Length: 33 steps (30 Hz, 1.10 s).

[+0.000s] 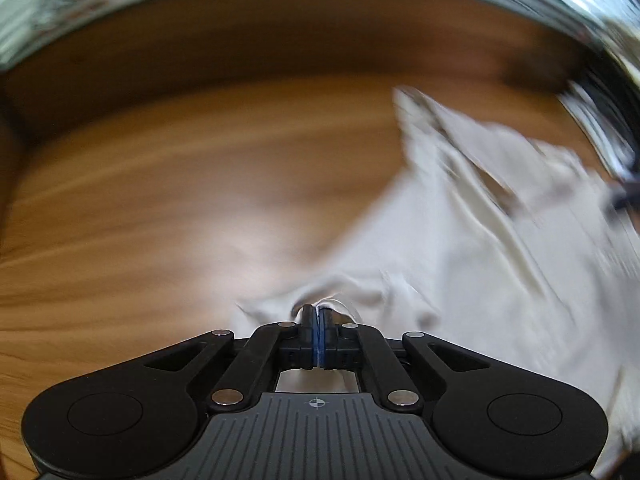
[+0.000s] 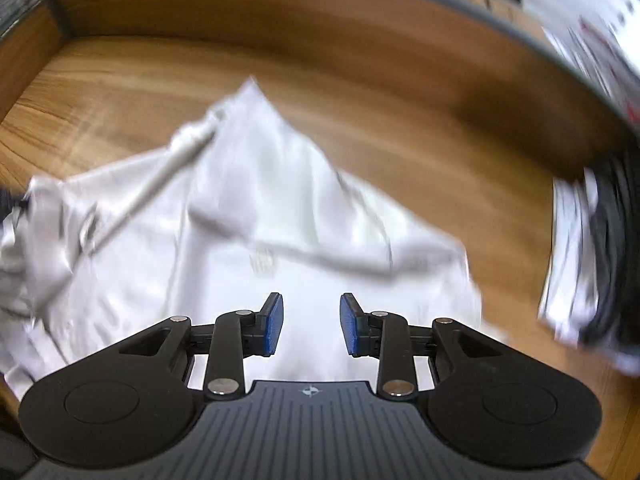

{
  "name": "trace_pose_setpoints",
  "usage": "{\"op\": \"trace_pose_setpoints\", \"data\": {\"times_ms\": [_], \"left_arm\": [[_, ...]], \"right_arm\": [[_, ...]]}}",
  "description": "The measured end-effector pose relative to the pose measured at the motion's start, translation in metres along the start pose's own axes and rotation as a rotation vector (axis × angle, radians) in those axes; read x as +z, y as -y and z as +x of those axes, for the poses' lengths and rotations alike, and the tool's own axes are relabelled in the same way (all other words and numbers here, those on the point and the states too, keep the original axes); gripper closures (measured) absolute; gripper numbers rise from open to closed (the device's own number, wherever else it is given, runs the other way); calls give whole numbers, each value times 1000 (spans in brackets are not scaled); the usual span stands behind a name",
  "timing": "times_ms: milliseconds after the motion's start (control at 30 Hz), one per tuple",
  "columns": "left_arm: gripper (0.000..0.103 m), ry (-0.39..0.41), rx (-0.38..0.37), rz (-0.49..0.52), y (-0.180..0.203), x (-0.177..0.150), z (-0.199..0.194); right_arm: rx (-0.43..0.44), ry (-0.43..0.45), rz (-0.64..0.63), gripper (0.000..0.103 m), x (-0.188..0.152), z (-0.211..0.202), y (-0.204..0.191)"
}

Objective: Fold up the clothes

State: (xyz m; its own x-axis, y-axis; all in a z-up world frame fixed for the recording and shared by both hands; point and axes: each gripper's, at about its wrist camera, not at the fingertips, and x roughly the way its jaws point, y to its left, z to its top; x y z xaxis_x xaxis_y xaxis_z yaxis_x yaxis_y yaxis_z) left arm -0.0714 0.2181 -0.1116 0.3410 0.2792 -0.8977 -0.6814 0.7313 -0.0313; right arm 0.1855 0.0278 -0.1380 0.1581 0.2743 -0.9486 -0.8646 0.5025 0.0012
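Observation:
A white garment (image 1: 480, 240) lies crumpled on the wooden table (image 1: 160, 200), blurred by motion in both views. My left gripper (image 1: 319, 312) is shut on an edge of this garment, and the cloth puckers around the closed fingertips. In the right wrist view the same white garment (image 2: 248, 216) spreads out below my right gripper (image 2: 311, 312). That gripper stands open above the cloth, its blue pads (image 2: 274, 320) apart with nothing pressed between them.
A pile of dark and white folded clothes (image 2: 592, 264) sits at the right edge of the right wrist view. A raised wooden rim (image 2: 280, 8) borders the table at the back. Bare wood (image 1: 120, 220) lies left of the garment.

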Motion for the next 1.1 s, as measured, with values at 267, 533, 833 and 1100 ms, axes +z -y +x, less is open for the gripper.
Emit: {"op": "trace_pose_setpoints", "data": {"times_ms": [267,533,833,1100], "left_arm": [[100,64,163,-133,-75,51,13],[63,47,237,-260,-111,56,12],[48,-10,134,-186,-84,1,-22],[48,-21,68,-131,-45,-40,-42]], "right_arm": [[-22,-64,178,68,-53,15,31],[-7,-75,197,54,-51,38,28],[-24,-76,146,40,-50,51,20],[-21,-47,136,99,-77,30,12]]}}
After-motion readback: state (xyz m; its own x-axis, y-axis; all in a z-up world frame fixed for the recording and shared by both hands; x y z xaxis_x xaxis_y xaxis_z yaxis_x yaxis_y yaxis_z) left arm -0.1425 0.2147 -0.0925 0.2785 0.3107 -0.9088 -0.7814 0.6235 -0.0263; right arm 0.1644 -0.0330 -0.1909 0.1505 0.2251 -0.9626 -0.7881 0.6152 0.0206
